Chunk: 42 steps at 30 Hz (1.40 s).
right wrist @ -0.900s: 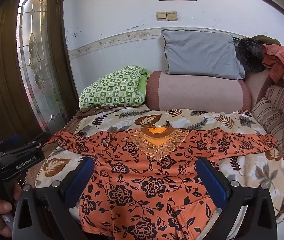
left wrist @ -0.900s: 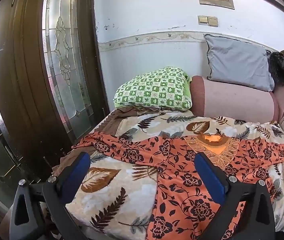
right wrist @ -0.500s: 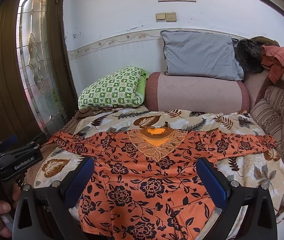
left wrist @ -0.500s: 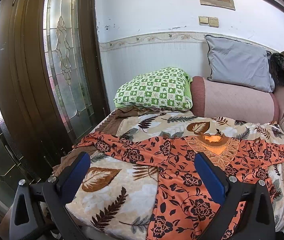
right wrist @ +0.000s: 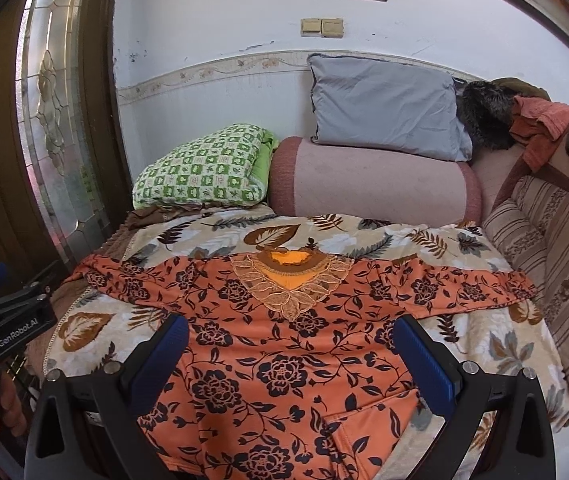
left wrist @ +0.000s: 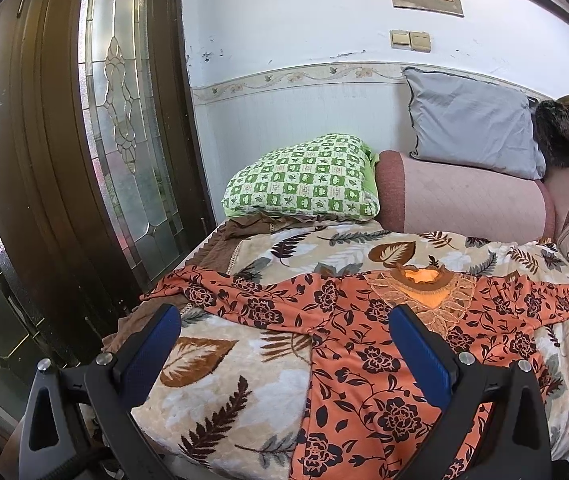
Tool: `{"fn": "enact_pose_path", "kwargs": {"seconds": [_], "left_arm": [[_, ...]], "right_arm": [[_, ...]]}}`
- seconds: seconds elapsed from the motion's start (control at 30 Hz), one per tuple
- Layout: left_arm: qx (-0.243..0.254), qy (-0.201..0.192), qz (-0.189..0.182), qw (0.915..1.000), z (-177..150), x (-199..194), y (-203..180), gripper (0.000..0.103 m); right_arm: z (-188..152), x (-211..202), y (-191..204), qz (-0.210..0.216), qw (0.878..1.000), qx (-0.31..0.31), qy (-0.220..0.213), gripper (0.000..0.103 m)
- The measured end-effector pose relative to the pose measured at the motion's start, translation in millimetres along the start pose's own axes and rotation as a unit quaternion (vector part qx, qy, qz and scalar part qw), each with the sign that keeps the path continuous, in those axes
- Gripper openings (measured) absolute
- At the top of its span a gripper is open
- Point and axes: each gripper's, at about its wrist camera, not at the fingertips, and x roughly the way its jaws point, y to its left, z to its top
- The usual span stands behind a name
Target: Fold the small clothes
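The orange top (right wrist: 284,364) lies flat on the bed (right wrist: 480,344), sleeves spread wide — no fold is made yet. The left gripper (left wrist: 284,344) and the right gripper (right wrist: 292,348) hang above it, fingers wide apart, holding nothing — all the folding is left.

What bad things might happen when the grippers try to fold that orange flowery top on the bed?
The orange top lies flat on a fluffy leaf-print blanket, so a gripper might pinch blanket along with the cloth. Its hem hangs over the bed's near edge, so a tug could probably slide it off. The left sleeve already looks bunched near the bed's edge, so folding it as it is may leave a crooked, lumpy fold. Both the left gripper and right gripper are open, holding nothing.
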Motion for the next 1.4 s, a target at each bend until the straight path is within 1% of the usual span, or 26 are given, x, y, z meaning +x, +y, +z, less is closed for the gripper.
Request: {"fn": "enact_pose_path", "kwargs": {"seconds": [0.1, 0.2, 0.53, 0.7, 1.0, 1.17, 1.4], "left_arm": [[0.0, 0.0, -0.001, 1.0, 1, 0, 0, 0.103], [0.004, 0.001, -0.002, 1.0, 1, 0, -2, 0.103], [0.012, 0.005, -0.006, 0.9999, 4, 5, -11, 0.103], [0.012, 0.006, -0.007, 0.9999, 4, 6, -11, 0.103], [0.015, 0.008, -0.008, 0.9998, 1, 11, -13, 0.103], [0.02, 0.01, -0.01, 0.9997, 1, 16, -19, 0.103], [0.033, 0.013, -0.018, 0.9992, 2, 22, -37, 0.103]], "right_arm": [[1, 2, -2, -0.005, 1.0, -0.001, 0.0, 0.103], [1, 1, -4, -0.02, 1.0, -0.018, -0.006, 0.103], [0, 8, -5, -0.029, 0.999, -0.015, 0.002, 0.103], [0, 9, -7, -0.03, 0.999, -0.012, -0.004, 0.103], [-1, 12, -8, -0.042, 0.999, -0.013, -0.001, 0.103], [0, 16, -14, -0.054, 0.998, -0.01, -0.004, 0.103], [1, 23, -32, -0.068, 0.998, 0.003, 0.0, 0.103]]}}
